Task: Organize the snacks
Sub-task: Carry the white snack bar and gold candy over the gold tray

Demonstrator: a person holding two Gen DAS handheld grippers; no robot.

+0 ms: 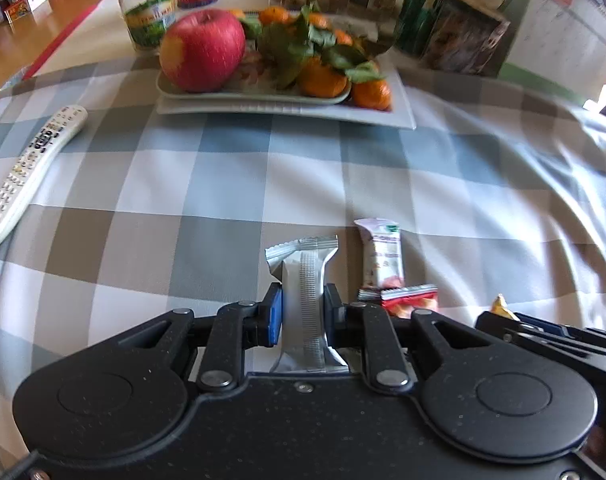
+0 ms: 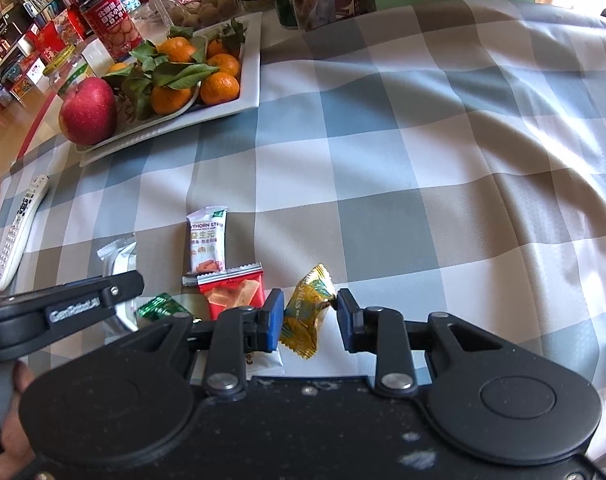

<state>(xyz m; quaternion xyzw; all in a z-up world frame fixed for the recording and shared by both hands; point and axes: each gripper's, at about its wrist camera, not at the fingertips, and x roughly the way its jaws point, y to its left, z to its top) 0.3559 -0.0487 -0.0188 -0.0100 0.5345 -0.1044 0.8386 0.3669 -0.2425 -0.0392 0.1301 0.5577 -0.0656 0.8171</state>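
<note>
Sitting on the checked cloth of the bench [image 1: 223, 184], white tray [image 2: 251, 92] with a red apple [image 1: 202, 50], leafy mandarins [image 2: 219, 88] and a smaller plate [image 1: 207, 95]; behind it jars, tins and a calendar. Clamped in the left gripper [image 1: 303, 312] fingers, silver snack bar [image 1: 305, 280]; right gripper [image 2: 309, 316] fingers around the gold candy [image 2: 305, 320], one pad touching, grip unclear. Lying near: white hawthorn packet [image 2: 208, 240], red packet [image 2: 233, 294], green candy [image 2: 159, 307], remote [image 1: 27, 172] far left.

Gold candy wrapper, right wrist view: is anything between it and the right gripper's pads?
Nothing visible. The gold candy wrapper sits directly between the right gripper pads, touching both, with the red snack packet off to the side.
</note>
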